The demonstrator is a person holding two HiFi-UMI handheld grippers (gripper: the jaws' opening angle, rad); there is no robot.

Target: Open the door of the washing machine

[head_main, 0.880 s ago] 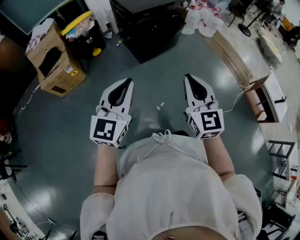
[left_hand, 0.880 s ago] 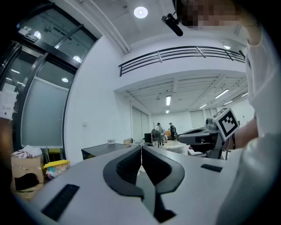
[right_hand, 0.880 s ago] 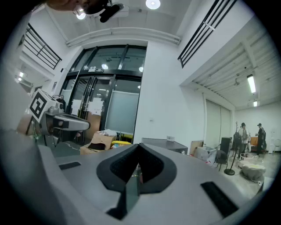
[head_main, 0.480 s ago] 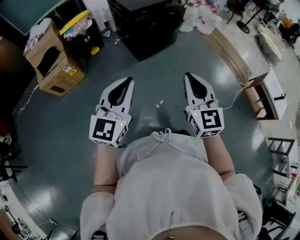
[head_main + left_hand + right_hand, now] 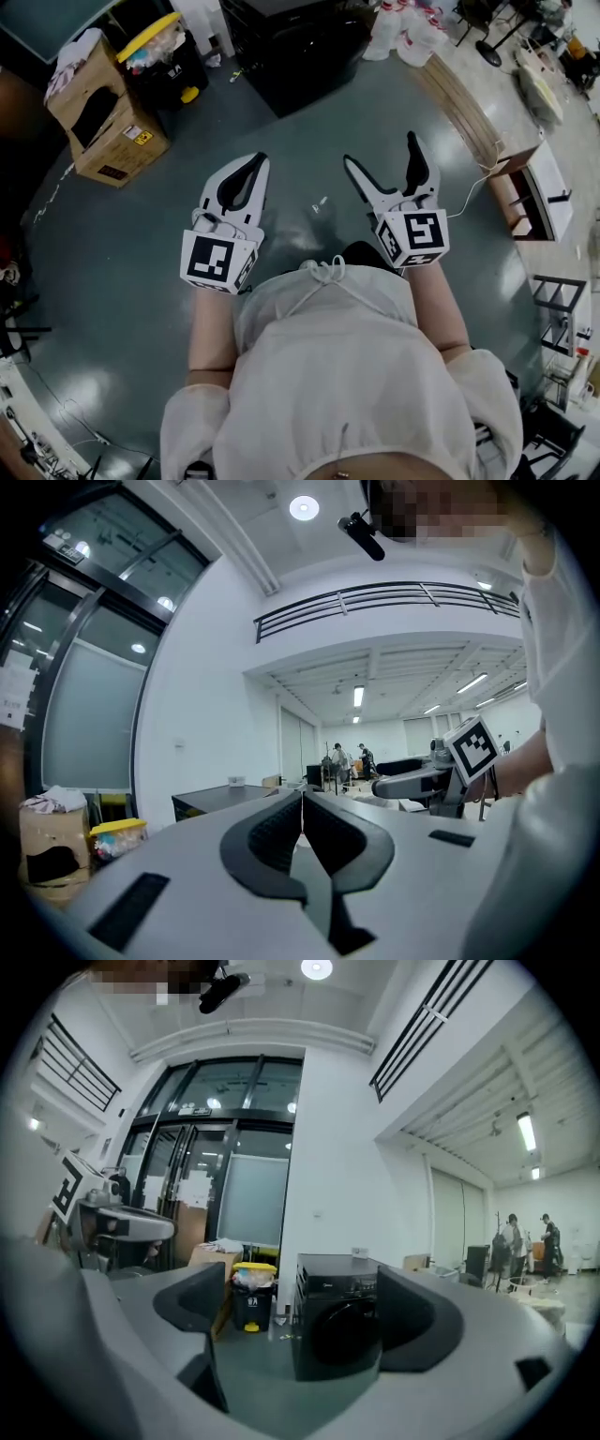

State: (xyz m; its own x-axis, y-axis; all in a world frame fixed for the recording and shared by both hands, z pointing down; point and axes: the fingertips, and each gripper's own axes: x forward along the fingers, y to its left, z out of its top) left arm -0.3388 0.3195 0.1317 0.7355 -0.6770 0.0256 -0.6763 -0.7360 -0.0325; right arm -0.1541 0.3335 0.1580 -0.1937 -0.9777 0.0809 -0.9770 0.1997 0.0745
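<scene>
Both empty: right gripper (image 5: 381, 150) has just spread wide, left gripper (image 5: 254, 160) stays closed.

Item 1, my left gripper (image 5: 254, 163): held level, pointing forward, jaws pressed together, nothing between them. Left marker cube (image 5: 217, 261) at rear, bare left forearm (image 5: 212, 328) behind it.
Item 2, my right gripper (image 5: 381, 150): level, pointing forward, jaws spread wide in V, gripping nothing. Right marker cube (image 5: 417, 239) at rear, right forearm (image 5: 433, 302) behind it.
Both grippers side by side, apart, ahead of torso (image 5: 347, 375).
</scene>
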